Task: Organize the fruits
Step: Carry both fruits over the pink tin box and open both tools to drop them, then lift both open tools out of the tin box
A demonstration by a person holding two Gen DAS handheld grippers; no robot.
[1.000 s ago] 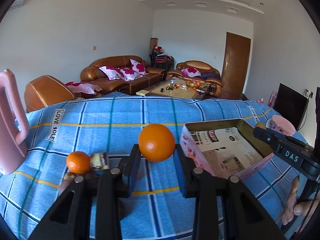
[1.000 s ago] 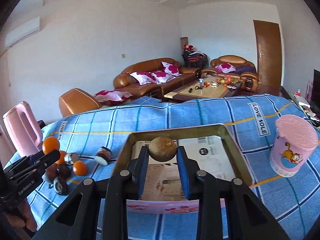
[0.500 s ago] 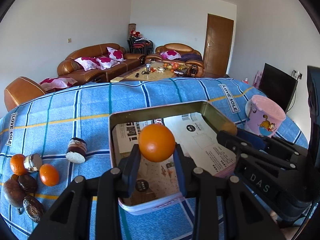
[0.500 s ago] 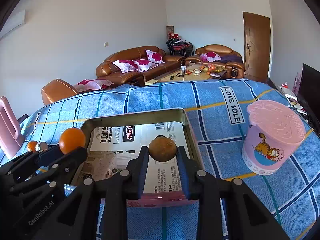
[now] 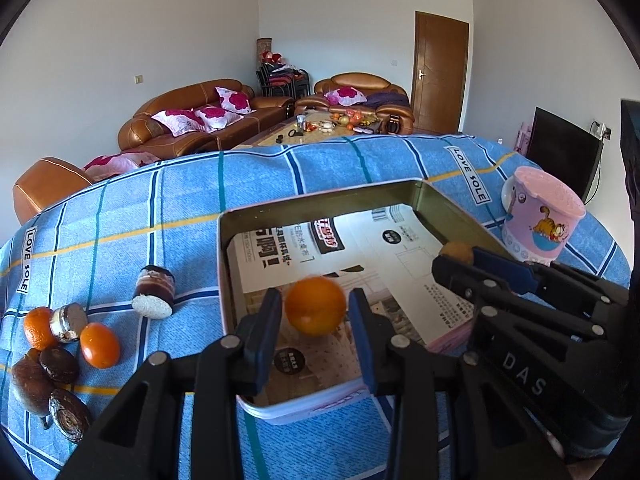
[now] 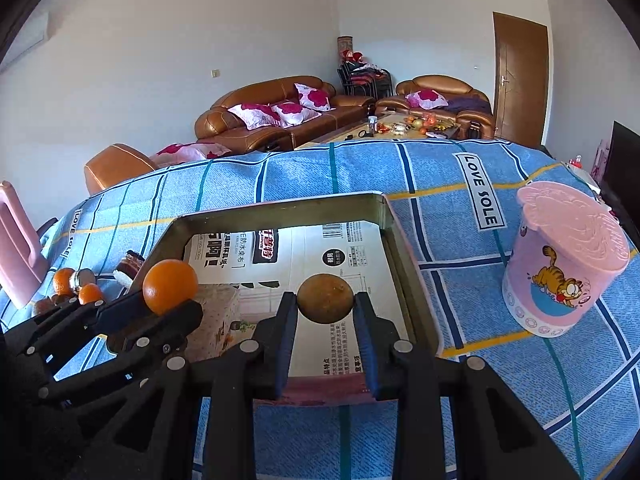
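The orange (image 5: pixel 315 306) in the middle of the left wrist view is smeared with blur. A pink jug (image 6: pixel 16 248) is cut off by the left edge of the right wrist view (only its handle side shows). The coffee table (image 5: pixel 320 128) clutter, upper middle, is too small to tell.

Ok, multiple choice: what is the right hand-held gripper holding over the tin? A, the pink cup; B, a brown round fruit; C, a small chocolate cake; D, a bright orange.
B: the right hand-held gripper is shut on a brown round fruit above the paper-lined tin, while the orange sits between the opening jaws of the left hand-held gripper.
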